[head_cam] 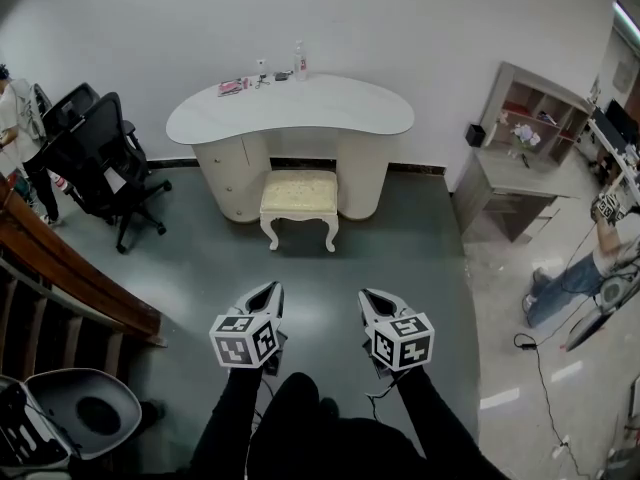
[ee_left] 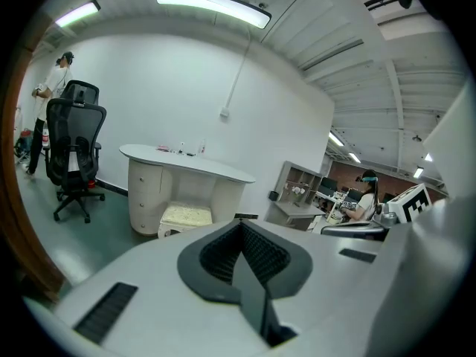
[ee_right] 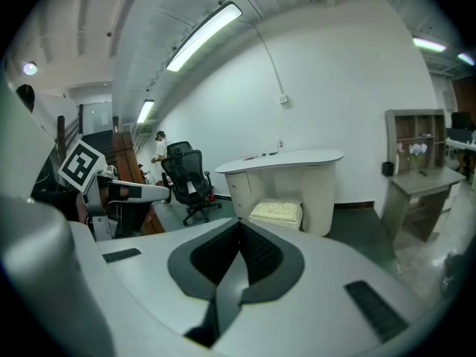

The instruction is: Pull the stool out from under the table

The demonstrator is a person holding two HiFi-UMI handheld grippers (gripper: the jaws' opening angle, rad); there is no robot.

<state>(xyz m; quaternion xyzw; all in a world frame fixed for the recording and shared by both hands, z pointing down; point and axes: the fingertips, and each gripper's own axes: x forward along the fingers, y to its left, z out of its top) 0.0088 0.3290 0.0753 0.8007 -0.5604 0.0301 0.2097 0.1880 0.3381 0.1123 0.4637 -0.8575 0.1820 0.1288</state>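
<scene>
A cream stool with a cushioned seat and curved white legs stands half under the white kidney-shaped table against the far wall. It also shows in the left gripper view, stool, and in the right gripper view, stool. My left gripper and right gripper hover side by side well short of the stool, over the grey floor, both shut and holding nothing. Each points toward the table.
Two black office chairs stand left of the table. A wooden stair rail runs along the left. A grey shelf desk sits at the right, with a person and cables on the floor beyond. Small items lie on the tabletop.
</scene>
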